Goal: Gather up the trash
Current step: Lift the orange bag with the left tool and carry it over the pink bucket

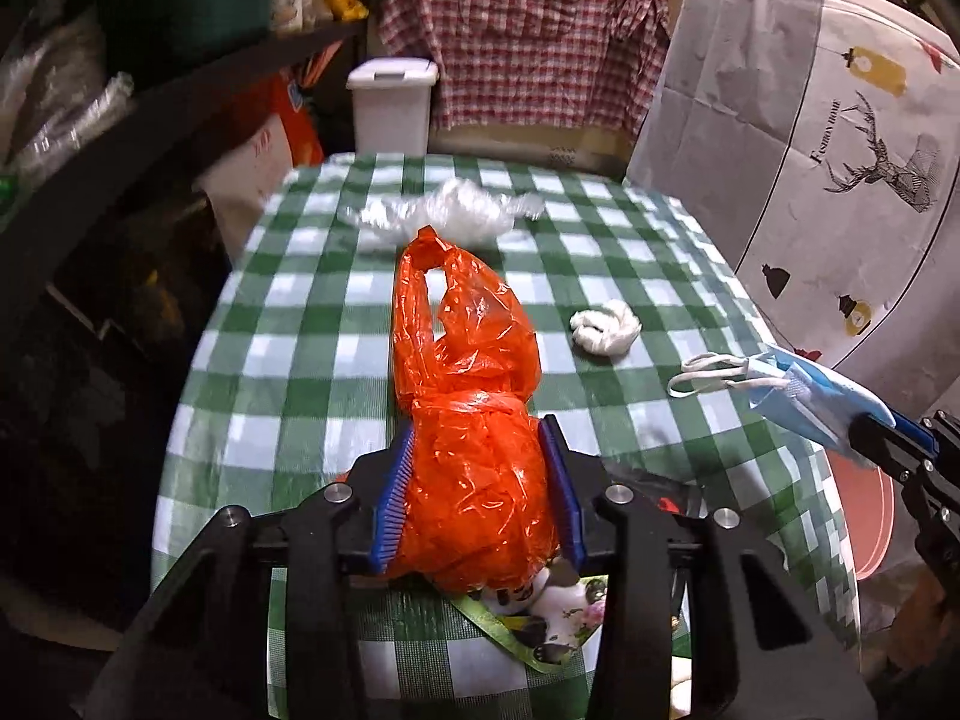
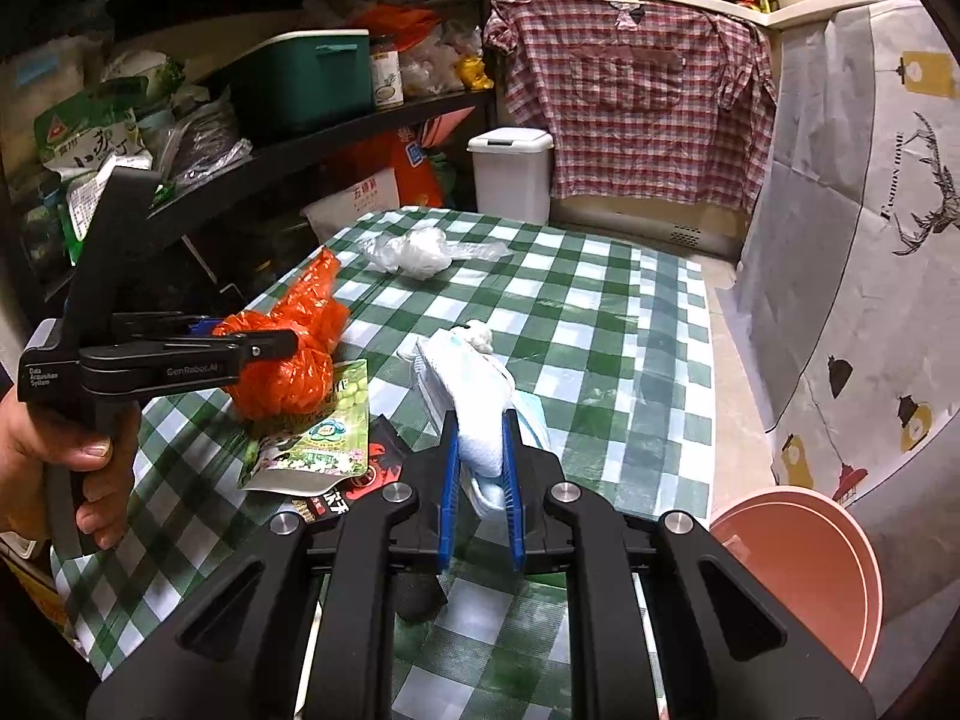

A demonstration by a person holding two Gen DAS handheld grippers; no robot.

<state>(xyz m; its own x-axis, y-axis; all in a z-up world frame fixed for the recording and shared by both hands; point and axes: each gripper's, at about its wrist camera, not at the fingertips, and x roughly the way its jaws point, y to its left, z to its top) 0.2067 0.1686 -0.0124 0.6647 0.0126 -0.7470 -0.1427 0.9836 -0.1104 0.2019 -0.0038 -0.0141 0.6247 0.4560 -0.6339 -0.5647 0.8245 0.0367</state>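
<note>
On the green-checked table (image 1: 288, 312), my left gripper (image 1: 478, 429) is shut on a crumpled orange plastic bag (image 1: 474, 480), its blue pads squeezing both sides of the bag's knotted body. The right wrist view shows that left gripper (image 2: 264, 348) gripping the orange bag (image 2: 288, 384) just above a green snack wrapper (image 2: 324, 438). My right gripper (image 2: 480, 420) is shut on a light blue face mask (image 2: 474, 396), held up over the table. From the left, the mask (image 1: 810, 396) sticks out of the right gripper (image 1: 870, 426), ear loops dangling.
A twisted white tissue (image 1: 603, 330) and a clear plastic bag (image 1: 444, 213) lie farther back on the table. A black-and-red wrapper (image 2: 372, 474) lies under the green one. A pink basin (image 2: 804, 570) sits low at the right. A white lidded bin (image 2: 510, 174) stands beyond the table; shelves crowd the left.
</note>
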